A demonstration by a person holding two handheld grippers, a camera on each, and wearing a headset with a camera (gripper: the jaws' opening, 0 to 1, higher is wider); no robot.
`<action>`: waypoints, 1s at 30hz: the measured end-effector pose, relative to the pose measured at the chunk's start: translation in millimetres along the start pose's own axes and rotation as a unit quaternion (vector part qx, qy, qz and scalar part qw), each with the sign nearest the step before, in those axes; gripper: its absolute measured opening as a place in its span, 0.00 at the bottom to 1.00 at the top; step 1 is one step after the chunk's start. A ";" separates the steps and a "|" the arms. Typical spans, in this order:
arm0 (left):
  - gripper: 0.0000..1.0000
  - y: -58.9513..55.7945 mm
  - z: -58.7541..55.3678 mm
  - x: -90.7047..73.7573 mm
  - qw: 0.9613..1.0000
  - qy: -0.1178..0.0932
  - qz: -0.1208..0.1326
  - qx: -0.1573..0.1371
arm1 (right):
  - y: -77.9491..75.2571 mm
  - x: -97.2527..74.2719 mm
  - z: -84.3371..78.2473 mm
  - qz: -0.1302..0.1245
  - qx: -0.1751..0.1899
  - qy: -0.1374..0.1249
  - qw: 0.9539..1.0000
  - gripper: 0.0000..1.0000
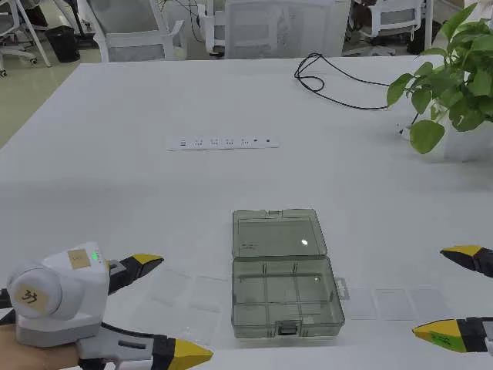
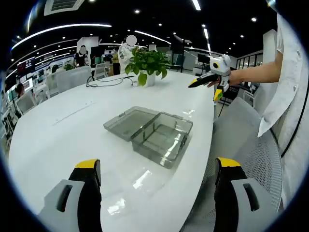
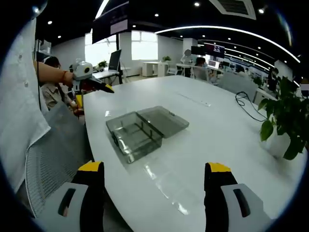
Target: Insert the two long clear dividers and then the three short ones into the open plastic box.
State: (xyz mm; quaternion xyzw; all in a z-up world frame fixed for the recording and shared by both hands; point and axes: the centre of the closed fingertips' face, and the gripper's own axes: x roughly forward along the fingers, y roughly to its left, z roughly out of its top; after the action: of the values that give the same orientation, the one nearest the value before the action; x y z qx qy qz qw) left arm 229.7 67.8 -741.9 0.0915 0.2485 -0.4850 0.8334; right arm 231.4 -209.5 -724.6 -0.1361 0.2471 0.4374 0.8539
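The box (image 1: 286, 297) sits open at the near edge of the table (image 1: 154, 193), its lid flat at 12 o'clock. Clear dividers (image 1: 394, 304) lie flat at its 3 and 9 o'clock. The left claw (image 1: 182, 307) gapes wide at 9 and the right claw (image 1: 431, 291) at 3, each holding nothing.

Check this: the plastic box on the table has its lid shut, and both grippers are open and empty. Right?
No: the lid of the plastic box is open, folded back flat, as the head view shows. The left gripper and right gripper are open and empty.
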 end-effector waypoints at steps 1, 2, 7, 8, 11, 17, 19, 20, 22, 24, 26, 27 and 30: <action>1.00 -0.1 -0.3 0.1 1.000 0.001 0.000 0.001 | -0.1 0.1 0.2 0.000 0.000 0.000 1.000 0.86; 1.00 -0.2 -0.4 0.2 1.000 0.001 0.000 0.000 | -0.1 0.2 0.8 0.000 0.001 -0.001 1.000 0.86; 1.00 -3.9 2.5 1.1 1.000 -0.001 -0.001 -0.001 | -0.4 0.6 2.1 0.001 -0.002 -0.001 1.000 0.86; 1.00 -4.6 3.2 1.2 1.000 -0.001 0.000 -0.001 | -0.4 0.7 2.4 0.001 -0.002 -0.001 1.000 0.86; 1.00 -6.3 3.8 1.2 1.000 0.000 0.000 -0.001 | -0.3 0.9 2.8 0.002 -0.003 0.000 1.000 0.86; 1.00 -8.7 4.8 1.5 1.000 0.000 -0.002 -0.002 | 1.0 1.5 3.6 0.004 -0.004 -0.002 1.000 0.86; 1.00 -9.2 4.4 1.9 1.000 0.001 -0.003 -0.001 | 0.8 1.4 3.0 0.004 -0.004 -0.001 1.000 0.86; 1.00 -8.8 4.0 2.0 1.000 0.001 -0.003 -0.001 | 0.6 1.2 2.8 0.003 -0.004 -0.001 1.000 0.86; 1.00 -8.2 3.5 2.4 1.000 0.002 -0.003 -0.001 | 0.2 0.9 3.3 0.003 -0.003 -0.003 1.000 0.86; 1.00 -7.3 2.7 2.6 1.000 0.002 -0.003 -0.001 | 0.2 0.6 3.0 0.003 -0.004 -0.003 1.000 0.86; 1.00 -5.8 1.8 2.5 1.000 0.003 -0.003 0.000 | -0.1 0.4 2.5 0.003 -0.004 -0.002 1.000 0.86; 0.99 -5.3 1.5 2.5 1.000 0.003 -0.003 0.000 | -0.2 0.4 2.6 0.003 -0.004 -0.003 1.000 0.86; 0.99 -3.1 0.2 2.6 1.000 0.003 -0.003 0.000 | -0.3 0.6 2.0 0.002 -0.003 -0.003 1.000 0.86</action>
State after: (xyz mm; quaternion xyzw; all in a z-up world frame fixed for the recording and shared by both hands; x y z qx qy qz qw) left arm 228.1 64.1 -742.8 0.0925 0.2516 -0.4874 0.8310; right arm 232.5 -208.4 -723.3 -0.1371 0.2439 0.4404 0.8531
